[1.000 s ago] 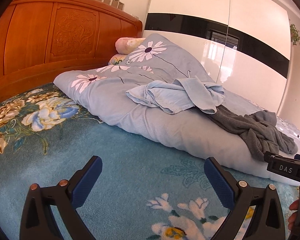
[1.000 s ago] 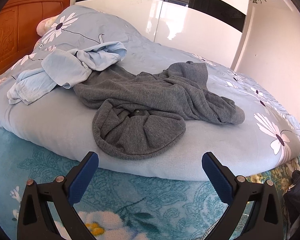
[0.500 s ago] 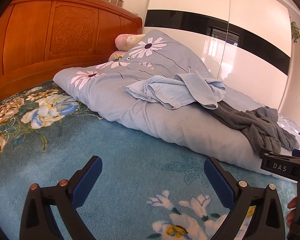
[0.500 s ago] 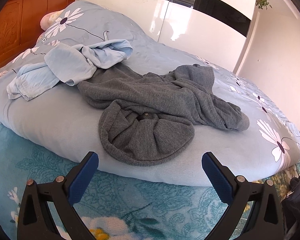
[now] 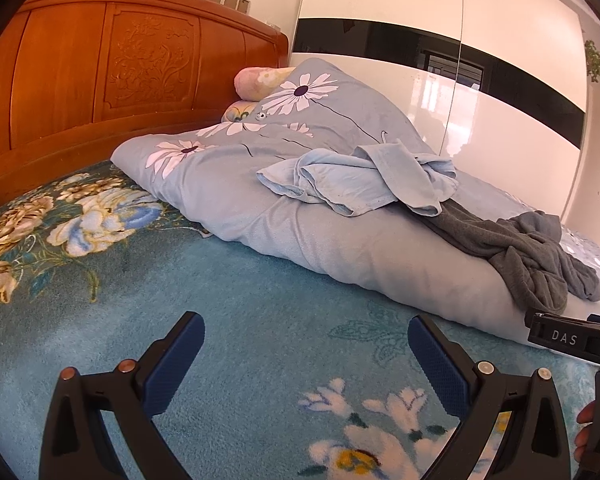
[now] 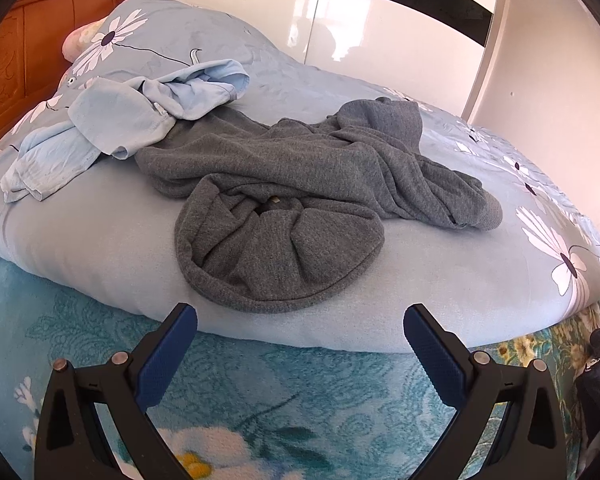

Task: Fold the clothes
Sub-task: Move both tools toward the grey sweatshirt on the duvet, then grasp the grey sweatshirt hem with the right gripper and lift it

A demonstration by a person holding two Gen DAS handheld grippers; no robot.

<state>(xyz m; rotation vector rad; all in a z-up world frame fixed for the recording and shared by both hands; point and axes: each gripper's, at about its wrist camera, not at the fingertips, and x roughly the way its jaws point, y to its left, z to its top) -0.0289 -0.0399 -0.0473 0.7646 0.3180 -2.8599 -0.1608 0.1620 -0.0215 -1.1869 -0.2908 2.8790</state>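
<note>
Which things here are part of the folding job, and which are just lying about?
For the job: crumpled grey knit sweater; crumpled light blue cotton garment.

Lying about: pale blue daisy-print duvet; pink floral pillow; teal floral plush blanket; carved wooden headboard.

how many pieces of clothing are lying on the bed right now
2. A light blue garment lies crumpled on the duvet toward the headboard side; a grey sweater lies bunched beside it, partly under it. More could be hidden beneath.
</note>
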